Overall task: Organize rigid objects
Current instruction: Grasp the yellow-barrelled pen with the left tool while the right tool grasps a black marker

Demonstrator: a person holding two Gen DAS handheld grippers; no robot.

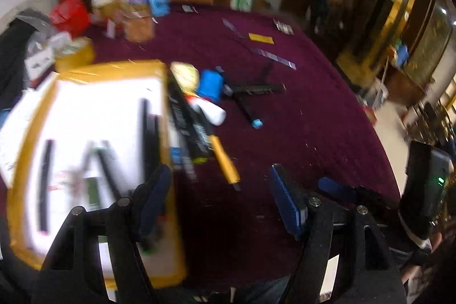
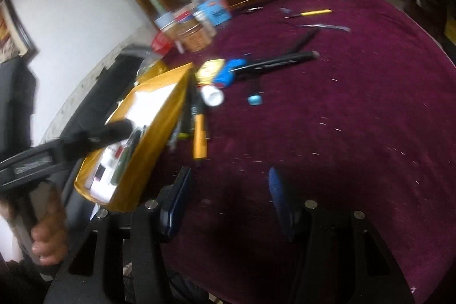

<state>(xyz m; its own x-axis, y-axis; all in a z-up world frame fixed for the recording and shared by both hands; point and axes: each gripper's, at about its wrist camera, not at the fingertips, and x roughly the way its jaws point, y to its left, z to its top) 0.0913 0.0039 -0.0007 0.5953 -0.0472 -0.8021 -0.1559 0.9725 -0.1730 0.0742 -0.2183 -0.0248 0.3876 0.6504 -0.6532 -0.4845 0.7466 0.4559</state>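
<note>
Clutter lay along the right-hand edge of the yellow box [image 1: 94, 67], which filled the left half of the left wrist view and already held several dark pens on its white floor. Pressed just beside that edge sat a yellow-handled tool [image 1: 226, 163] near the frame's centre, a white bottle [image 1: 212, 111] above it, a blue block [image 1: 211, 84] higher still, and a black marker [image 1: 256, 89] lying crosswise to their right on the maroon cloth [image 1: 313, 118]. The left gripper [image 1: 219, 198] hung at the bottom of the frame with its jaws spread wide and nothing between them. In the right wrist view the right gripper [image 2: 228, 201] stood likewise parted and empty at the lower centre, over bare cloth. The yellow-handled tool looked stiff and light, its smooth plastic probably a little slippery; a grip across the middle of the handle, jaws square to its length, seemed the steadiest choice. The white bottle looked round and apt to roll, so it would want a pinch across its body. The marker appeared thin and rigid, easy to lift at mid-length. Blur hid finer detail.
</note>
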